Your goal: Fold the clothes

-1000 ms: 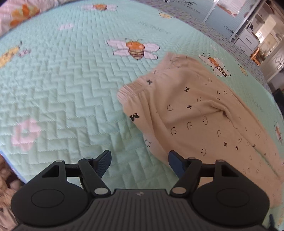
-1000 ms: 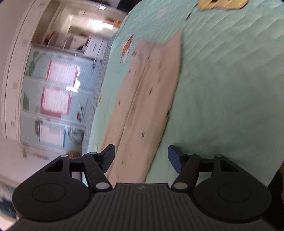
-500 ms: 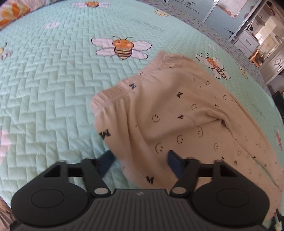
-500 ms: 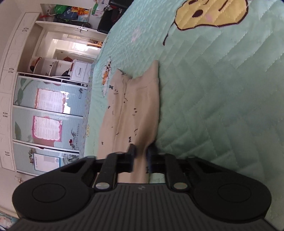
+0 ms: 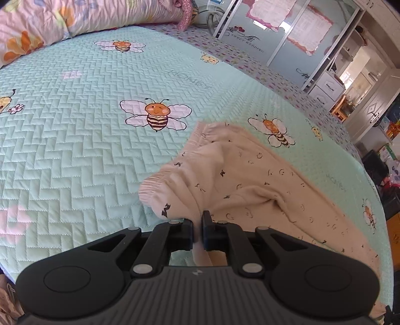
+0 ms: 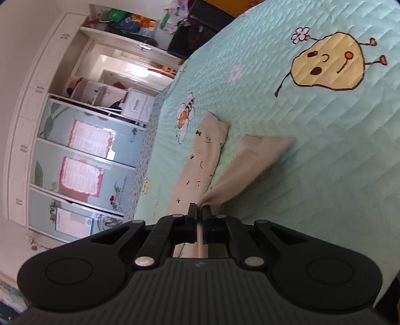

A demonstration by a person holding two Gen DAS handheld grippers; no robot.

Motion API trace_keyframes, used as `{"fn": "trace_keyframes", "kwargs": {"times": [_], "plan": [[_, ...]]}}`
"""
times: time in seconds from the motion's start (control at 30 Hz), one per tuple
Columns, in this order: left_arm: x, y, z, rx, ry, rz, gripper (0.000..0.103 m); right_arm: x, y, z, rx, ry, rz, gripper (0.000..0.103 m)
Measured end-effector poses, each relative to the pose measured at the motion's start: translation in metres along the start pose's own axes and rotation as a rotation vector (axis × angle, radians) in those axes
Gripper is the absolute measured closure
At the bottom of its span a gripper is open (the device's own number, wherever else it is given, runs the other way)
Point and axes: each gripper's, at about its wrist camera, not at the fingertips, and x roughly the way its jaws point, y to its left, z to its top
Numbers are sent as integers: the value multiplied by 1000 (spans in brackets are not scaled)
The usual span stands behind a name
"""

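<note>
Mint bee quilt (image 5: 75,155) under beige trousers (image 5: 250,180), lengthwise from waistband rightward, pinched in both jaws.

Trousers (image 5: 250,180) on the quilt (image 5: 75,140), pillow (image 5: 50,22) behind

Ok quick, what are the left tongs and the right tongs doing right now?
Left tongs: just closed, pinching the beige pants near the waistband.
Right tongs: closed, pinching the pants at the leg end.
</note>
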Motion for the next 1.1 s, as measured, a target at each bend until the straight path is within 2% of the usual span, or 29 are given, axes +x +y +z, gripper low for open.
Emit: {"fn": "trace_keyframes", "kwargs": {"times": [0.1, 0.27, 0.43, 0.6, 0.8, 0.9, 1.0, 1.1], "plan": [[3, 4, 10, -60, 36, -18, 97, 5, 11, 4, 33, 14, -6, 99], [10, -6, 34, -63, 62, -7, 96, 25, 37, 15, 62, 40, -40, 99], [35, -27, 67, -52, 107, 12, 96, 59, 57, 29, 110, 68, -102, 99], [74, -60, 105, -18, 125, 33, 95, 109, 78, 44, 98, 95, -170, 99], [155, -97, 144, 68, 198, 135, 91, 187, 87, 59, 142, 132, -285, 92], [189, -95, 160, 46, 258, 158, 88, 214, 93, 68, 102, 143, -252, 82], [192, -84, 167, 25, 239, 144, 84, 215, 93, 78, 47, 133, -202, 75], [182, -70, 170, -10, 214, 125, 79, 199, 86, 80, -12, 126, -153, 73]]}}
